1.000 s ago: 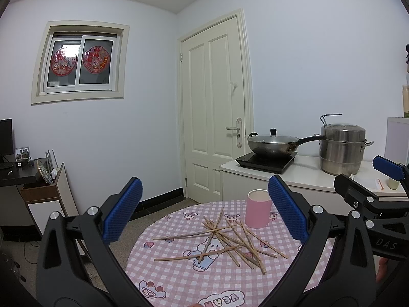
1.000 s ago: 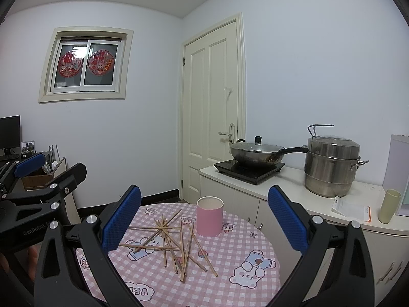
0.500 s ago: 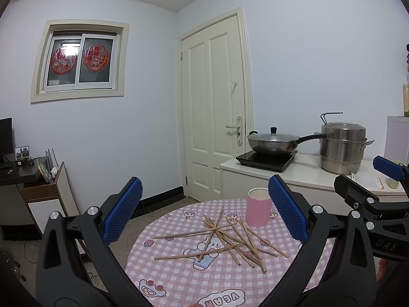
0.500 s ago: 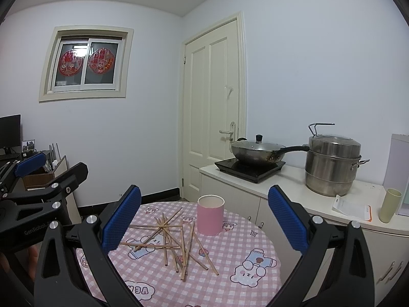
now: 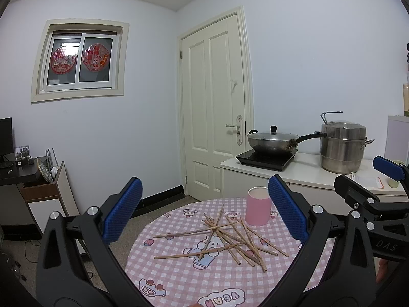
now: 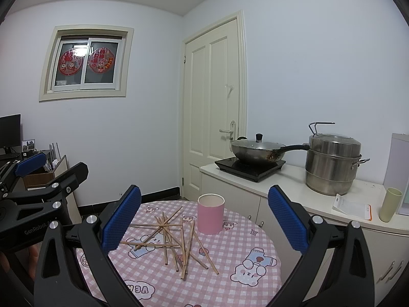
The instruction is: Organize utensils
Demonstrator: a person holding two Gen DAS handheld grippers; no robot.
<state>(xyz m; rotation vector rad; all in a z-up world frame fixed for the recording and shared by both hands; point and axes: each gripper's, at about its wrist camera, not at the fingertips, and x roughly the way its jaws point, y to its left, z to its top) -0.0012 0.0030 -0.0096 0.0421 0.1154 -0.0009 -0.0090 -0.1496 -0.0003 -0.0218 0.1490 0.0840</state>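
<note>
Several wooden chopsticks (image 5: 225, 238) lie crossed in a loose pile on a round table with a pink checked cloth (image 5: 179, 276). A pink cup (image 5: 258, 209) stands upright just behind the pile, with nothing showing above its rim. My left gripper (image 5: 204, 217) hangs open above and short of the pile, nothing between its blue pads. In the right wrist view the same chopsticks (image 6: 176, 240) and pink cup (image 6: 211, 213) sit ahead of my right gripper (image 6: 204, 217), which is open too. Each gripper shows at the edge of the other's view.
A white counter (image 6: 294, 192) behind the table carries an induction hob with a lidded wok (image 6: 258, 151), a steel steamer pot (image 6: 332, 163), a green cup (image 6: 389, 204) and a paper packet. A closed door (image 5: 217, 107) stands beyond. A dark desk and cabinet (image 5: 38, 186) are at left.
Both grippers have edged slightly closer to the table and tilted down a little; the pile sits a bit lower in view. Nothing on the table has moved.
</note>
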